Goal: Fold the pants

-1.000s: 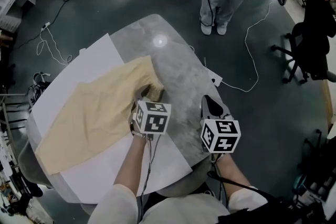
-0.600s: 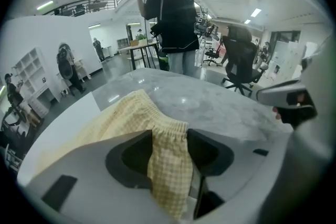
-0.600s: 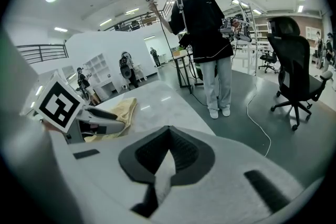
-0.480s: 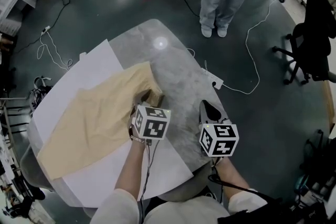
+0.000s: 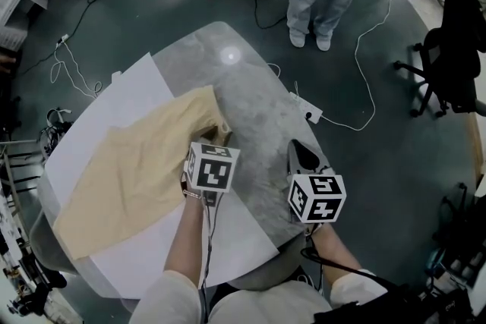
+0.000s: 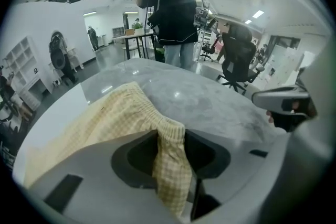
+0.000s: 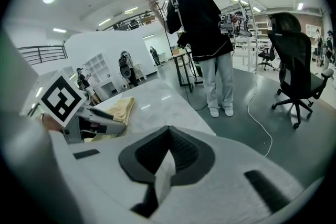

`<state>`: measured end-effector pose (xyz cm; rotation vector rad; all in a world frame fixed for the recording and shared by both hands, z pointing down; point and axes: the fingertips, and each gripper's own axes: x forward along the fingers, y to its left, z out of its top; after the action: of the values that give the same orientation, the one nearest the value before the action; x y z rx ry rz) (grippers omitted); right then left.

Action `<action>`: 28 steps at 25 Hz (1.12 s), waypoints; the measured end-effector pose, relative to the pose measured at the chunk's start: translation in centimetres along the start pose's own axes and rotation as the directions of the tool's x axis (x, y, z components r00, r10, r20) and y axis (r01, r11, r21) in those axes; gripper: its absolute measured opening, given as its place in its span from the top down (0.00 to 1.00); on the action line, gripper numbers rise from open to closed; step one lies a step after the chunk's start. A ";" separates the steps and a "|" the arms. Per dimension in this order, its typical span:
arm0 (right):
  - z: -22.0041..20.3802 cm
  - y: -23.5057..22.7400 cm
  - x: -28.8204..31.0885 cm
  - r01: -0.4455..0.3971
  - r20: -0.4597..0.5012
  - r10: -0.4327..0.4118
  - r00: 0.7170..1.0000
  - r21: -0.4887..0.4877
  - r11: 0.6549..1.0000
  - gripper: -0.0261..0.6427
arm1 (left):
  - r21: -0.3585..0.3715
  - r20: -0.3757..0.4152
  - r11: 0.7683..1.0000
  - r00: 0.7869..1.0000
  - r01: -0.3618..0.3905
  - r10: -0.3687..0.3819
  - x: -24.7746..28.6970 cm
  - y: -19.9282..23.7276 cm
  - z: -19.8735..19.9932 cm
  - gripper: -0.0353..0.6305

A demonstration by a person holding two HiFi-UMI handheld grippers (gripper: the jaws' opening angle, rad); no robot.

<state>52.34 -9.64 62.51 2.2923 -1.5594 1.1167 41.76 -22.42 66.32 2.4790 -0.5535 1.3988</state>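
Pants (image 5: pixel 129 171) lie on the table (image 5: pixel 258 91), long axis running from table centre to its near-left edge. Left gripper (image 6: pixel 170 168) pinches the waistband corner at centre. Right gripper (image 5: pixel 302 153), closed and empty, sits by the table's right edge. Since the earlier frame, the left jaws have been closing on the cloth.

Pale-yellow checked pants (image 5: pixel 129 171) lie spread flat — waistband corner (image 6: pixel 169 131) bunched upward.

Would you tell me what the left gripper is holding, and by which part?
The left gripper, its jaws just closing, pinches the pants at the corner of the elastic waistband.
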 end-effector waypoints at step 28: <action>2.6 2.8 -5.1 -0.004 0.048 0.008 0.999 -0.095 0.995 0.97 | -0.164 0.166 0.986 0.986 0.033 -0.006 -9.6 0.4 -0.4 0.88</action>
<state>50.30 -8.41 56.55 2.2704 -1.6013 0.9736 36.80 -20.62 58.28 2.4709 -0.6494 1.0981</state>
